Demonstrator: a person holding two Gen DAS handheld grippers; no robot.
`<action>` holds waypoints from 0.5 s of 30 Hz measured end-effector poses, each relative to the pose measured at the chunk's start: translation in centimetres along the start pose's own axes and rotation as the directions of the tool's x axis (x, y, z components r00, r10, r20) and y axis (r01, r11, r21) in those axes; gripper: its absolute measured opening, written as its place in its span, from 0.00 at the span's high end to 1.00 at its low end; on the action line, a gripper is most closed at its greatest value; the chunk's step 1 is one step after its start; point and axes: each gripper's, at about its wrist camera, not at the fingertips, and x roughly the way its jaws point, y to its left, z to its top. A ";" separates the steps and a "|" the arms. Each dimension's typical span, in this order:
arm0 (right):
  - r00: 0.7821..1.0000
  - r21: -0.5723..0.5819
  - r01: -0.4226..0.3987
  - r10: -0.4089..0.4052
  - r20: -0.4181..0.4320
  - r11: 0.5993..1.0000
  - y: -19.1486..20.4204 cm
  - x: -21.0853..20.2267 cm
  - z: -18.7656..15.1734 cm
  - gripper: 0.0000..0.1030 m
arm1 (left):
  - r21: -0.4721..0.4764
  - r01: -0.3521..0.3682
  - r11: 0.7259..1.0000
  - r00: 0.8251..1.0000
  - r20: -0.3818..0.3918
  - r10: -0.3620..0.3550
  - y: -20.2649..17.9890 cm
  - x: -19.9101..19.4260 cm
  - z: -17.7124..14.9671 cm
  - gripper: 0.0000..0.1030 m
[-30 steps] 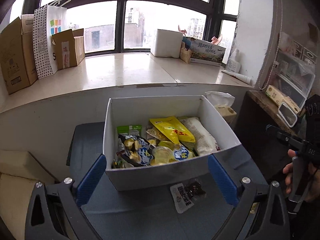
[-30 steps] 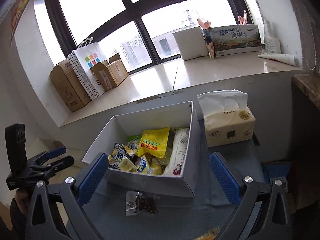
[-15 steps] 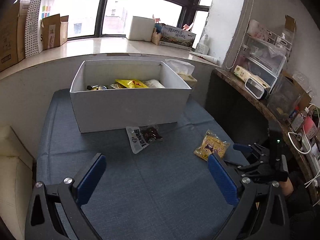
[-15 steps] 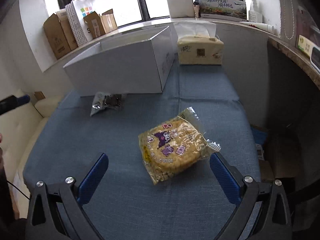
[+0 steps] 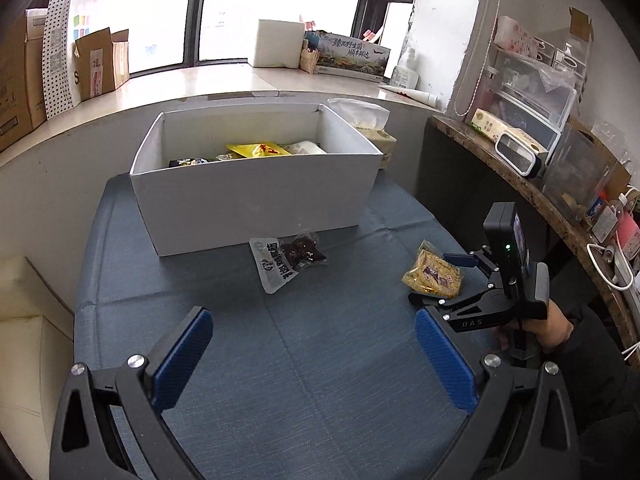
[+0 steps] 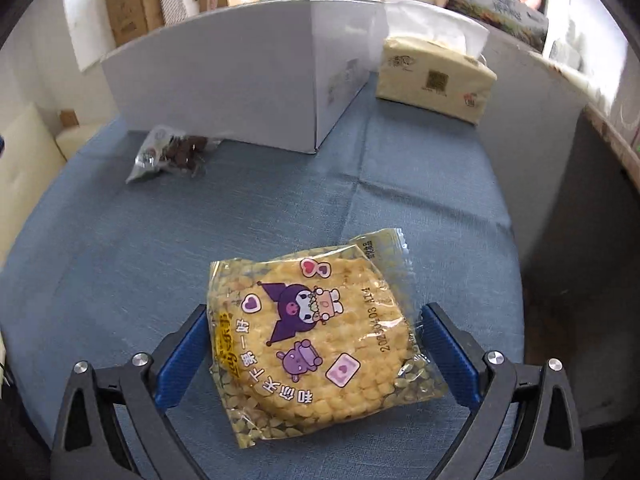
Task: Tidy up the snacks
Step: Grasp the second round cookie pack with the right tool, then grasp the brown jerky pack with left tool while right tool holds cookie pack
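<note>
Right gripper point(image 6: 314, 354) fingers closing around the corn cake packet point(image 6: 320, 340): light, brittle, slippery film; grip the edges gently. Left gripper point(image 5: 314, 354) open, empty.

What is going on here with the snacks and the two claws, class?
A person is tidying snack packets into a white box on a blue cloth. The right claw is down around a yellow corn-cake packet, its jaws closing on either side but not yet pressing it. The left claw hangs open and empty above the cloth. A clear packet of dark snacks lies just in front of the box, which already holds several packets.
</note>
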 end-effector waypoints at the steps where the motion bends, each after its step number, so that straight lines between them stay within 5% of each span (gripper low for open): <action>1: 1.000 0.015 -0.010 0.010 0.009 1.000 -0.3 -0.2 0.0 0.08 | 0.002 -0.001 1.000 1.000 -0.003 0.001 0.0 0.2 0.0 0.00; 4: 1.000 0.011 -0.015 0.014 0.018 1.000 -0.4 -0.7 -0.3 0.20 | 0.008 -0.010 1.000 1.000 -0.019 0.010 -0.2 0.8 0.3 0.00; 15: 0.981 0.061 -0.101 0.089 0.169 0.993 1.5 -5.8 -1.9 0.21 | 0.012 -0.081 0.997 0.986 -0.144 0.081 -1.1 9.5 3.4 0.00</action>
